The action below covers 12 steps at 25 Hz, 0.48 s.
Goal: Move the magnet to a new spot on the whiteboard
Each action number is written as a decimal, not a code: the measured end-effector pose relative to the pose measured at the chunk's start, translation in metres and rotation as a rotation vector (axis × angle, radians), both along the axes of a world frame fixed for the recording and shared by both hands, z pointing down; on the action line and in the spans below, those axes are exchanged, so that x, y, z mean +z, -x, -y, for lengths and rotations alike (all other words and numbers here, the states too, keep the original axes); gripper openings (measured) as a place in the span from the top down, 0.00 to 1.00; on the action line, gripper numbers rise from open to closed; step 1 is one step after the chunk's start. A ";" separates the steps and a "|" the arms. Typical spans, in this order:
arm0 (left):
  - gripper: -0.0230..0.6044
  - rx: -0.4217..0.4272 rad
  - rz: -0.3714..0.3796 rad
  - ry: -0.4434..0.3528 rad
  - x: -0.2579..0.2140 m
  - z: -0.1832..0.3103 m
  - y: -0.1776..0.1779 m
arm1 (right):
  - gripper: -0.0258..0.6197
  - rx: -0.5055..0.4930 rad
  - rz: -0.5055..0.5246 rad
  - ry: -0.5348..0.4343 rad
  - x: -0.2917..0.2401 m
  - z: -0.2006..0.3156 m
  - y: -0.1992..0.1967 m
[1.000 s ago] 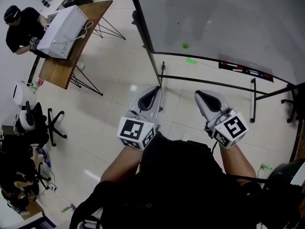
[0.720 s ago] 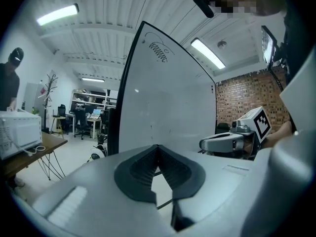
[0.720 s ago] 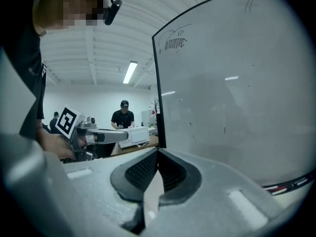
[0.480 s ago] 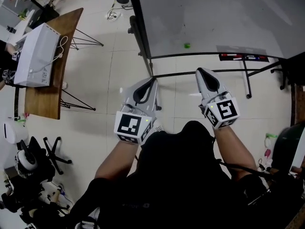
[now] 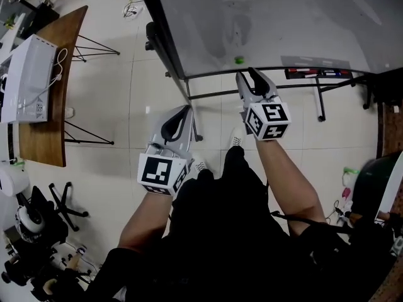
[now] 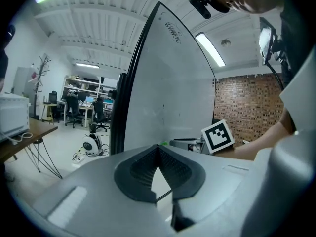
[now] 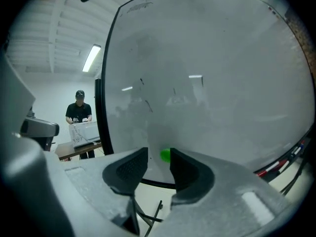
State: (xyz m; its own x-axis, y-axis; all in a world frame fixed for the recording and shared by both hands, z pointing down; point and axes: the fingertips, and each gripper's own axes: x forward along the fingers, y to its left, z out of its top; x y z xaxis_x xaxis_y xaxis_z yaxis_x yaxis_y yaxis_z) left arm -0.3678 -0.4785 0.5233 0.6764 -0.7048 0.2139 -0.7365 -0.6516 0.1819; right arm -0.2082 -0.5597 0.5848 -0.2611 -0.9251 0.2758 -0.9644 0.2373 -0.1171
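The right gripper (image 5: 250, 77) is now reaching in close to the whiteboard (image 5: 283, 17), much nearer than a second ago. Its jaws have just been opening and are standing apart with nothing pinched between them. The green magnet (image 5: 238, 60) is sitting low on the board, just ahead of the right gripper's tips and a little to their left. In the right gripper view the magnet (image 7: 165, 155) is showing in the gap ahead of the right gripper (image 7: 158, 157), close to the right-hand jaw. The approach looks nearly finished and the grasp seems to be coming next; the magnet is not yet taken.

The left gripper (image 5: 179, 115) is trailing behind and below the right one, clenched tip to tip on nothing.

The right-hand jaw is covering the magnet's far edge, so it is unclear whether a pad is already brushing it. The head view is cutting off the board's upper part.
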 end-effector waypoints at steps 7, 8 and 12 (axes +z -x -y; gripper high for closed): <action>0.94 0.036 0.023 0.057 0.018 -0.009 -0.010 | 0.72 0.067 -0.017 0.062 0.032 0.030 -0.001; 0.94 0.039 0.025 0.062 0.020 -0.010 -0.010 | 0.72 0.069 -0.016 0.065 0.032 0.032 0.000; 0.94 0.049 0.029 0.068 0.024 -0.011 -0.011 | 0.72 0.097 0.012 0.082 0.033 0.037 -0.001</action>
State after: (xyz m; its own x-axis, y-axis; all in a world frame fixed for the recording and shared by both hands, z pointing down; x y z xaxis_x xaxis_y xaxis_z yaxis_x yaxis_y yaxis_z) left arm -0.3572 -0.4679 0.5470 0.7023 -0.6543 0.2804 -0.7098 -0.6736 0.2059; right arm -0.2073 -0.5966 0.6176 -0.1753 -0.9207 0.3486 -0.9807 0.1322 -0.1441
